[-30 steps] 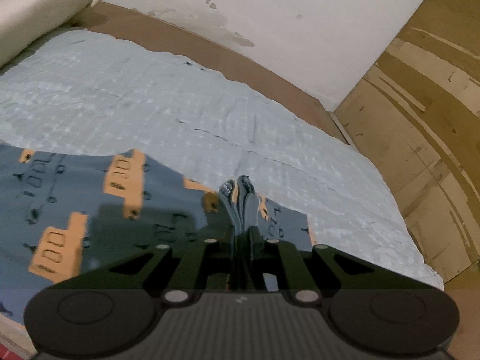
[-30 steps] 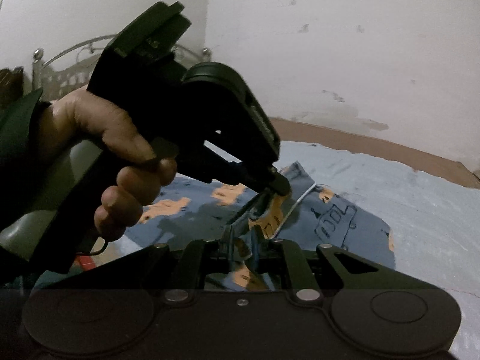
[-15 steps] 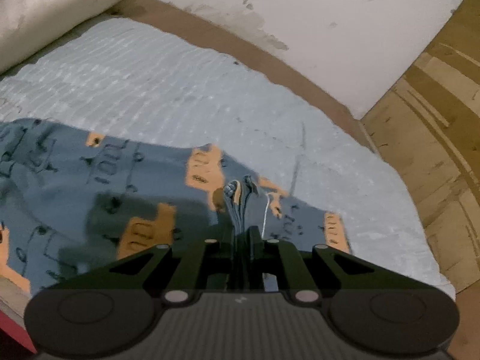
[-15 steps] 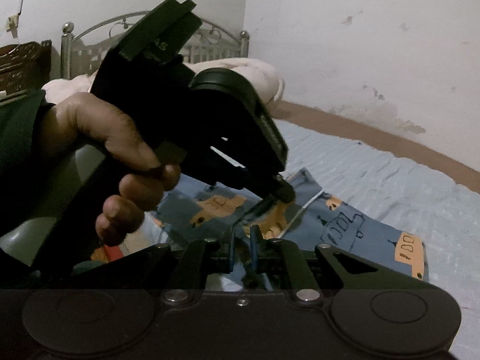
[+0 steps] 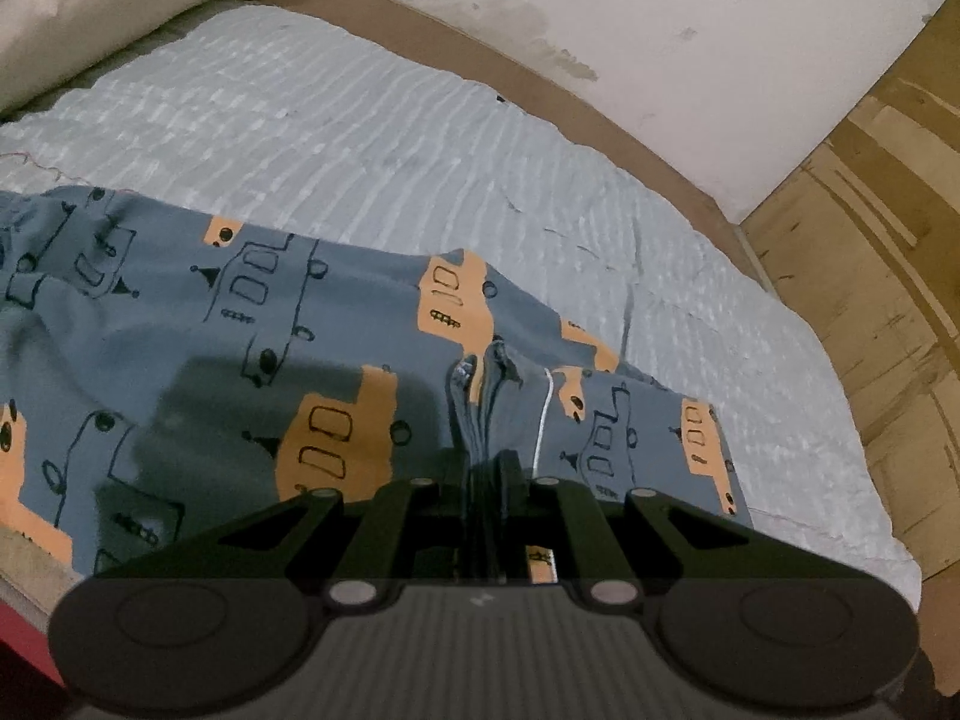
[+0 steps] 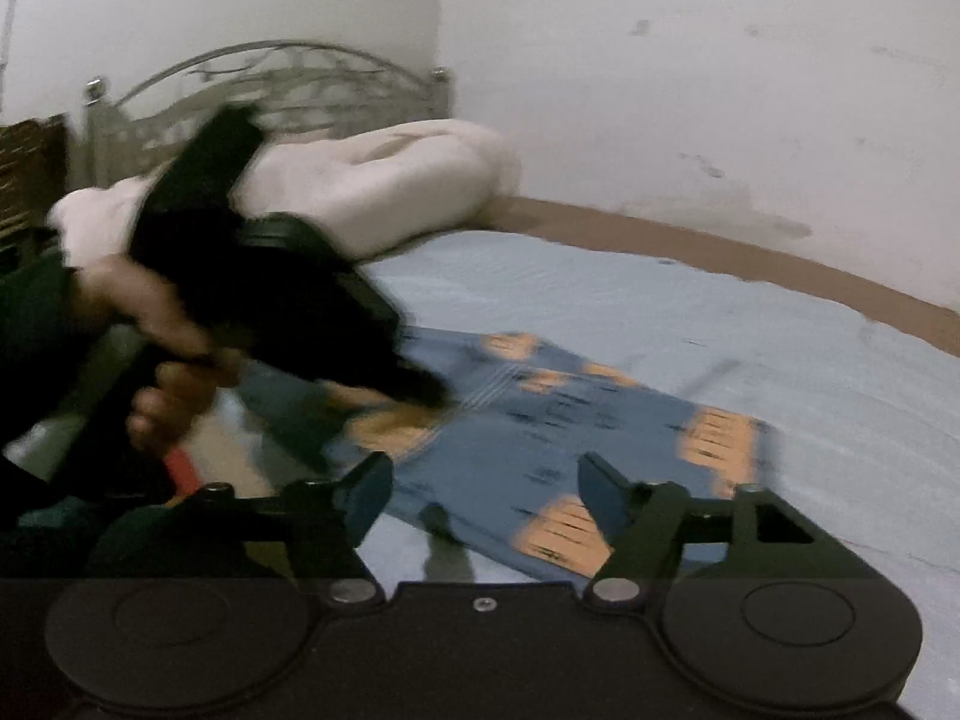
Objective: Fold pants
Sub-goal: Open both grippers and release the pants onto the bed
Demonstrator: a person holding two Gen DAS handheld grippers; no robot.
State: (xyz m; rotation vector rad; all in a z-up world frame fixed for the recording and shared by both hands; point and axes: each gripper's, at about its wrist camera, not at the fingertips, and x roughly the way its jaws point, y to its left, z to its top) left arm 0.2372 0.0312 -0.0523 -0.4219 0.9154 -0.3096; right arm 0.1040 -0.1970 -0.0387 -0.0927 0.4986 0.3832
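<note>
We found the pants (image 5: pixel 336 372) soft and limp; left tool (image 5: pixel 486 420) clamped their bunched edge, right tool (image 6: pixel 480 492) just sprang apart, empty.

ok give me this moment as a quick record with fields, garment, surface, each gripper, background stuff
garment: blue pants with orange bus print, lying partly folded
surface: pale blue quilted bedspread
left gripper: jaws shut on a bunched fold of the pants
right gripper: jaws have just been opening, nothing between them, pants below and beyond
person's hand: holds the left gripper, blurred in the right wrist view
background: cream pillow, metal headboard, stained white wall
fold status: not finished
</note>
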